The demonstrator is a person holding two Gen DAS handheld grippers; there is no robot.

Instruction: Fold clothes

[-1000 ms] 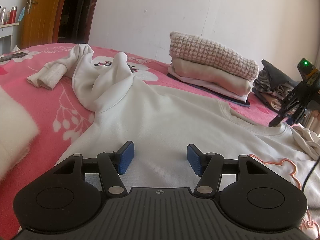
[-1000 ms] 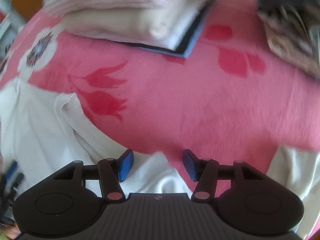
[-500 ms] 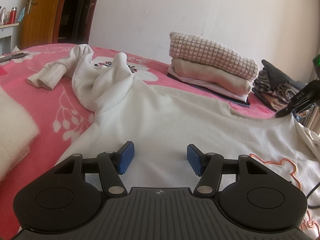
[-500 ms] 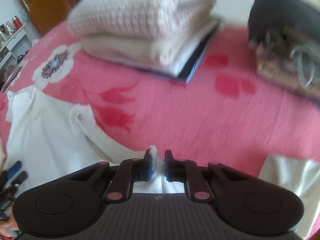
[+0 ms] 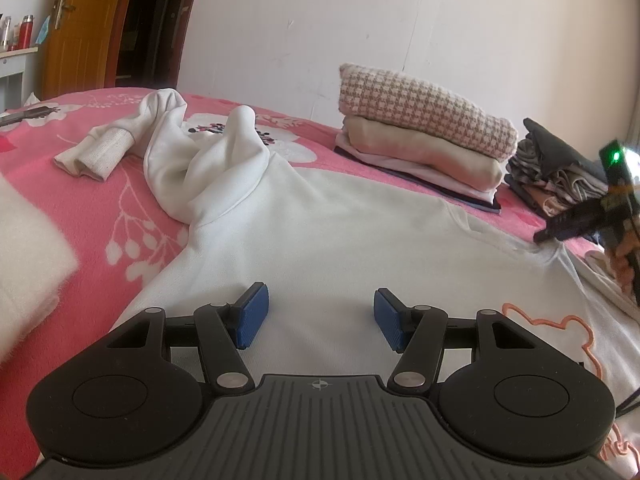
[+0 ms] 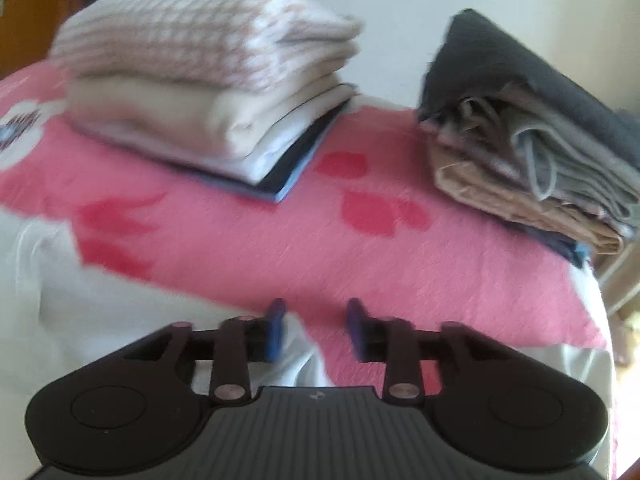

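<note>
Left wrist view: white sweatshirt (image 5: 340, 248) lies spread on the pink bedspread (image 5: 120, 220), my left tongs (image 5: 320, 318) gaping above it.
My right tongs (image 6: 316, 326) hang parted, empty, at its shoulder; the crumpled sleeve (image 5: 192, 160) may fold in lumpy.

- sweatshirt (image 5: 360, 240): white, orange outline print at lower right of the left wrist frame
- bedspread (image 6: 280, 248): pink, white flowers, darker red petal shapes
- folded stack (image 5: 424, 148), centre right: pink-and-white houndstooth knit on top, beige under it, then white, dark blue at the bottom
- second pile (image 6: 532, 140), right of frame: dark grey on top, grey and tan below
- left tool (image 5: 318, 318): black body, blue pads
- right tool (image 6: 316, 330): same black and blue
- door (image 5: 84, 28), upper left: orange-brown wood
- wall (image 5: 400, 20): off-white
</note>
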